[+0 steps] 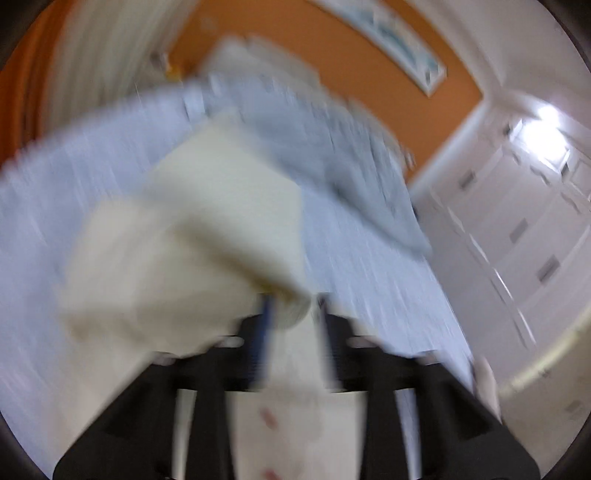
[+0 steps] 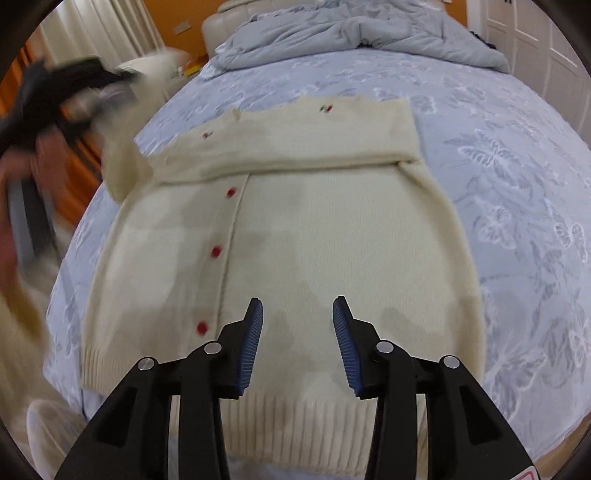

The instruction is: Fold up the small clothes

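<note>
A cream knit cardigan (image 2: 295, 229) with red buttons lies flat on the bed, its right sleeve (image 2: 295, 136) folded across the chest. My right gripper (image 2: 297, 332) is open and empty above the hem. My left gripper (image 2: 92, 88) is at the far left, blurred, lifting the cardigan's left sleeve (image 2: 122, 162) off the bed. In the blurred left wrist view, that gripper (image 1: 295, 314) has cream sleeve fabric (image 1: 207, 236) between its fingers; the gap between them looks narrow.
The bed has a pale blue butterfly-pattern sheet (image 2: 498, 184). A crumpled grey-blue duvet (image 2: 351, 33) lies at the head end before a padded headboard (image 2: 236, 14). White wardrobe doors (image 1: 517, 221) stand to the right, an orange wall (image 1: 295, 40) behind.
</note>
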Tool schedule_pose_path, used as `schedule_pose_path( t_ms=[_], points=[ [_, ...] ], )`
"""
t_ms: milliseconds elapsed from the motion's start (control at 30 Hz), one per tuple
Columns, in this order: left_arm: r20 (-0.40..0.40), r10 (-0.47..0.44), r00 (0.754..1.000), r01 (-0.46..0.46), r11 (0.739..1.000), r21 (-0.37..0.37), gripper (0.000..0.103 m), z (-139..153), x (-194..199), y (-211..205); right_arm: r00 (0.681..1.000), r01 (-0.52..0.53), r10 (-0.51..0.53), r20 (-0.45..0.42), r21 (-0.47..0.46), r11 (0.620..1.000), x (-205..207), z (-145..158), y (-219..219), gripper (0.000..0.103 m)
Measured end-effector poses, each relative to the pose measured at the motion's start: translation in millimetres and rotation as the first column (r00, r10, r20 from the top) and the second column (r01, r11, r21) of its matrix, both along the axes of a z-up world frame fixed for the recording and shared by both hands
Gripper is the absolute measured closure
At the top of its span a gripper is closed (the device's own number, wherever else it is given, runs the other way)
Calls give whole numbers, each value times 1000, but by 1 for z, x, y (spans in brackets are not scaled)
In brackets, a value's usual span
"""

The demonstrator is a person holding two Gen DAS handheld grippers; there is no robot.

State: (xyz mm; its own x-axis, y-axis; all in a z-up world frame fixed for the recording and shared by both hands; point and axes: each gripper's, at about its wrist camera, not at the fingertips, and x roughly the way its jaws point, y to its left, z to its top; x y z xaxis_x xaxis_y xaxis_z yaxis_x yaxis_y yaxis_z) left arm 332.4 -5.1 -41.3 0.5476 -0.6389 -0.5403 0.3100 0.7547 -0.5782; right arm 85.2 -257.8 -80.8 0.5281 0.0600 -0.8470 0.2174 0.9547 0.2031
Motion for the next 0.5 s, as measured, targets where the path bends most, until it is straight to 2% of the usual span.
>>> schedule_pose_path(
  t_ms=[33, 67, 133, 200, 300, 400, 500],
  points=[
    [-71, 0, 997, 0, 1000, 2, 48, -29, -13, -9, 1000, -2, 2, 11, -9, 1000, 3, 2, -3, 63],
    [-110, 22, 994, -23, 1000, -6, 48, -45, -20, -9, 1000, -11, 11, 18, -8, 1000, 9, 5, -5, 59],
    [-227, 106, 968, -127, 989, -79, 46, -79, -34, 11, 999, -26, 26, 40, 2, 1000, 20, 8, -10, 55],
    [-343, 196, 919, -258, 955, -144, 43, -102, -36, 44, 998, -30, 27, 53, 53, 998, 40, 8, -20, 48],
    [-393, 299, 870, -379, 914, -144, 43, -113, -24, 73, 997, -8, -1, 75, 123, 992, 80, 5, -33, 48],
    [-392, 363, 845, -453, 876, -167, 42, -111, 2, 96, 995, 45, -53, 82, 102, 994, 125, -2, -46, 48],
    [-384, 408, 828, -496, 853, -164, 42, -106, 26, 109, 979, 186, -195, 59, 136, 973, 165, -22, -78, 44]
  ],
)
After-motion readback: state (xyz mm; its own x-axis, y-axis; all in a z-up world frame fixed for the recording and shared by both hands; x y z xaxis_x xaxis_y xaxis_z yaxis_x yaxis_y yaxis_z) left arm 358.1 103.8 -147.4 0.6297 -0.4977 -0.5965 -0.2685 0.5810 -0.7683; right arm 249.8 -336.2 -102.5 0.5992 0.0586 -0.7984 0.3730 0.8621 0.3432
